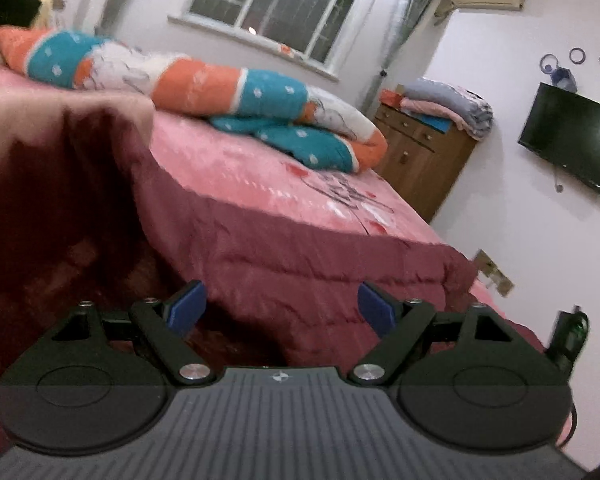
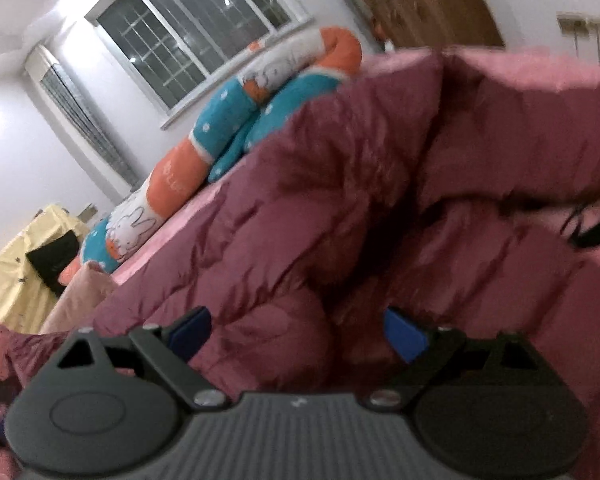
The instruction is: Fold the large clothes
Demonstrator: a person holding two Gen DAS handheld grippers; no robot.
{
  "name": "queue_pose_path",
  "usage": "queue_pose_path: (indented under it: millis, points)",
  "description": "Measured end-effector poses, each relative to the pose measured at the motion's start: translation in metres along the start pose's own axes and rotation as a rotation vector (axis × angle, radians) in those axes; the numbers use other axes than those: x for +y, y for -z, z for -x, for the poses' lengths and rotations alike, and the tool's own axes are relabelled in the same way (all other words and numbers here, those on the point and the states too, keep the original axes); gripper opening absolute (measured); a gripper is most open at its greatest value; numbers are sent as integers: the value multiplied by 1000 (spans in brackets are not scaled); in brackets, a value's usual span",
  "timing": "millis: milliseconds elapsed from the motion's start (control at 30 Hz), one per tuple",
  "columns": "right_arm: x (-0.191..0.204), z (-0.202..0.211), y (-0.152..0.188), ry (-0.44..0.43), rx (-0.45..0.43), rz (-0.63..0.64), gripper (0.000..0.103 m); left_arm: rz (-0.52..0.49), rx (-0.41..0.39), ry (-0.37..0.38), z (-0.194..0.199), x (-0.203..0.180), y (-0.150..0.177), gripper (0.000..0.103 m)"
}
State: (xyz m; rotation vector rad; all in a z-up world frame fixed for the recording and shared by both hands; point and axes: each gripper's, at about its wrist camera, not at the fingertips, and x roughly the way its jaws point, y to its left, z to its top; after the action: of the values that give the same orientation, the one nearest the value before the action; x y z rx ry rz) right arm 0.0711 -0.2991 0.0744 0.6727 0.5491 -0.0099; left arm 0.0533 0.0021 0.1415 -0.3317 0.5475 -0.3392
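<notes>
Broadly, the bed (image 1: 260,168) fills both views, and the maroon puffer coat (image 1: 300,240) lies spread over its pink sheet, occupying the lower half of each frame. Its quilted bands run left to right across the left wrist view; which end is collar or hem I cannot tell. One part rises in a fold at left. A long orange-and-teal bolster (image 1: 204,84) lies behind. The left hand-held gripper (image 1: 282,306) and right hand-held gripper (image 2: 298,334) are both spread, gripping nothing.

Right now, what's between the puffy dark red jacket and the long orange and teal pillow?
Bare pink bedsheet, seen in the left wrist view, separates the dark red jacket from the long pillow.
</notes>
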Motion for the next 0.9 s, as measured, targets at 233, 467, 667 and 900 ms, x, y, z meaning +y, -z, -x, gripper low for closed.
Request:
queue_pose_path:
  millis: [233,467,667,900]
  points:
    - [-2,-2,-4,-200,13,-155,92,15,28,102,-37,-12,-4,102]
    - [8,5,-17,-421,-76,-211,97,-68,-40,137,-64,-20,-40,102]
    - [16,1,-20,-409,-98,-184,97,-123,-85,75,-107,-16,-68,102]
    - [14,0,-19,-355,-116,-152,98,-108,-139,-31,-150,0,-88,102]
